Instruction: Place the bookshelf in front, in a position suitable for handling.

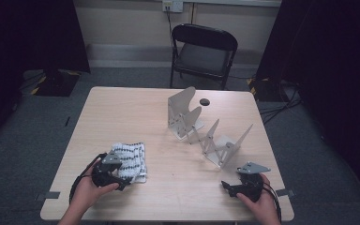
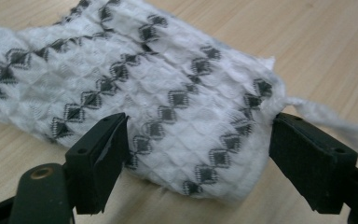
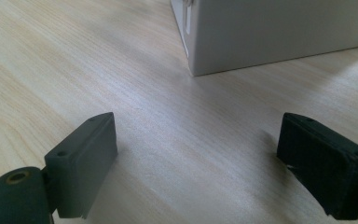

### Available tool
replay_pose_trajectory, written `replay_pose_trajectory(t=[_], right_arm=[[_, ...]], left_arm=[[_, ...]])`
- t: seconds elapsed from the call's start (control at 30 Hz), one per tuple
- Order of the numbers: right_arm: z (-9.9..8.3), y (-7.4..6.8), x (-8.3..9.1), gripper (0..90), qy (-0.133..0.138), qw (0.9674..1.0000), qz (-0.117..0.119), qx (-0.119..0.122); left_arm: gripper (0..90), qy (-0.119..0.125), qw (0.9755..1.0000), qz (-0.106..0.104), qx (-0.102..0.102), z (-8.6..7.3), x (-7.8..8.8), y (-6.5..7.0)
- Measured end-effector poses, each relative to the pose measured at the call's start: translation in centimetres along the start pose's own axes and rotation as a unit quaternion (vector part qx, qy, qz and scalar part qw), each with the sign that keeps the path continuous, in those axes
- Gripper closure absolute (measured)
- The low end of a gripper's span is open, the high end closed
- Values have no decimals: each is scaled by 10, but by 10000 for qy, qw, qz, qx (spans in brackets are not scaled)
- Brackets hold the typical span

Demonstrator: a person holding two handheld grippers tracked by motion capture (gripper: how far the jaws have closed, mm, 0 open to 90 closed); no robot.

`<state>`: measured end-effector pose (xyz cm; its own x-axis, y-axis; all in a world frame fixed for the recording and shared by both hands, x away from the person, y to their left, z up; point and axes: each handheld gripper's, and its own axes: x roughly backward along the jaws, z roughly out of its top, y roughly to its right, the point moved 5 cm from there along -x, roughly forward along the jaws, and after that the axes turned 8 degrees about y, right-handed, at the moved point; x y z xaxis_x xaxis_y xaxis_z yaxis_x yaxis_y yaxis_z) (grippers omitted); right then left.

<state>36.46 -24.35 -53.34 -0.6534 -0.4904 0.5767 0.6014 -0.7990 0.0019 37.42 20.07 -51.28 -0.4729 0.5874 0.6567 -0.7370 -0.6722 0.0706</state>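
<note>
On the pale wooden table [image 1: 168,187], a folded white knitted cloth with rows of dark diamond patterns [image 1: 130,159] lies toward the seven o'clock part of the tabletop, near the front edge. The black two-jaw left gripper [image 1: 120,181] sits at the cloth's six o'clock corner, held in the person's left hand [image 1: 88,189]. In the left gripper view its jaws stand wide apart, one on each side of the cloth's near end [image 2: 186,116]; the left jaw's pad lies against or just beside the fabric edge, the right jaw stands just clear of it, next to a loose white thread [image 2: 326,119] that trails off toward three o'clock. The pads do not press the cloth, so the tool is open with the cloth between its jaws.

The black two-jaw right gripper [image 1: 228,186] rests near the five o'clock corner of the table, in the person's right hand [image 1: 262,202], with its jaws pointing toward nine o'clock. In the right gripper view its jaws are spread wide over bare wood [image 3: 121,93], with nothing between them: open and empty.

A white metal folding rack of upright plates joined by scissor links [image 1: 206,131] stands past the table's centre, running from twelve o'clock toward four o'clock; one of its flat panels [image 3: 279,32] shows ahead of the right gripper. A small black round disc [image 1: 205,101] lies near the rack's far end. Beyond the table stands a black folding chair [image 1: 202,54]
</note>
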Motion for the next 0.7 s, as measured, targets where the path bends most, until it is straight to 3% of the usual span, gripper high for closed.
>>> replay_pose_trajectory(t=[0.07, 0.17, 0.4, 0.5, 0.7], right_arm=[[0, 0, 0, 114, 0, 10000, -1, 0], [0, 0, 0, 114, 0, 10000, -1, 0], [0, 0, 0, 114, 2, 10000, -2, 2], [0, 0, 0, 115, 7, 10000, -7, 3], [0, 0, 0, 114, 4, 10000, -7, -5]], left_arm=[[198, 19, 10000, -15, 95, 0, -3, -1], [204, 1, 10000, -33, 48, 4, -9, -2], [245, -169, 9992, -21, -359, 14, -26, -2], [297, -179, 9988, -108, -452, 19, -32, 0], [315, -63, 9975, -337, -620, 32, -49, 7]])
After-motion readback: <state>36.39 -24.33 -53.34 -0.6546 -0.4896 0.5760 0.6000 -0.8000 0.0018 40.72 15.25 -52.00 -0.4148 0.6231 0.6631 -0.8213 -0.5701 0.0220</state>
